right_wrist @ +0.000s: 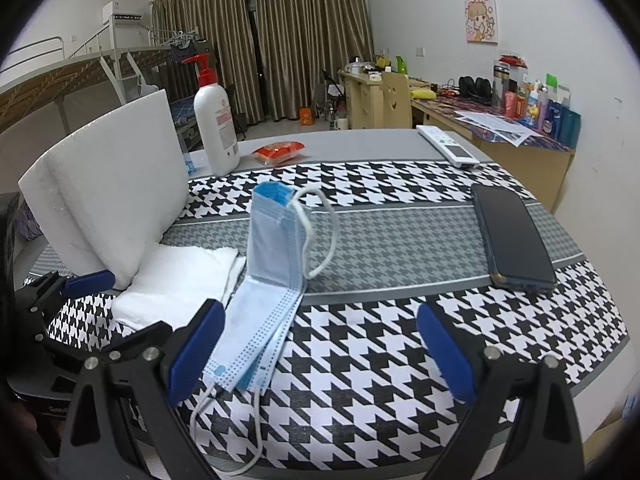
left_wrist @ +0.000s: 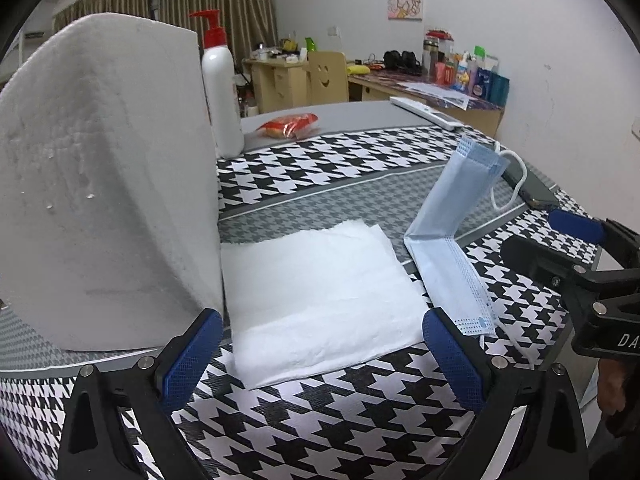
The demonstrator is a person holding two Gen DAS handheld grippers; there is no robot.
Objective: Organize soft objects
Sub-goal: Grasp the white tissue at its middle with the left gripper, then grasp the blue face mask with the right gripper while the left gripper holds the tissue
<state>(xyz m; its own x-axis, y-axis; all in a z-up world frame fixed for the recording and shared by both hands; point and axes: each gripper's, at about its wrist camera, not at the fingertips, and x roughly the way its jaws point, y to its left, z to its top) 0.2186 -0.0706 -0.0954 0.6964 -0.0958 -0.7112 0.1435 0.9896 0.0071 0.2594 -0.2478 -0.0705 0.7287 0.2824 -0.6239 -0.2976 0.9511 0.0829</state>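
Note:
A folded white tissue [left_wrist: 320,304] lies flat on the houndstooth tablecloth, straight ahead of my open, empty left gripper [left_wrist: 320,356]. A thick white foam block [left_wrist: 104,176] leans upright at its left edge. A blue face mask [left_wrist: 452,240] lies bent beside the tissue on the right, its far half standing up, an ear loop hanging. In the right wrist view the mask [right_wrist: 272,264] is just left of my open, empty right gripper [right_wrist: 320,352], with the tissue [right_wrist: 180,284] and foam block [right_wrist: 108,184] further left. The left gripper's fingers [right_wrist: 90,278] show there.
A white pump bottle [right_wrist: 216,128] and a red snack packet [right_wrist: 279,151] stand at the back of the table. A dark phone [right_wrist: 512,236] lies to the right, a white remote [right_wrist: 446,145] behind it. The table's front edge is close to both grippers.

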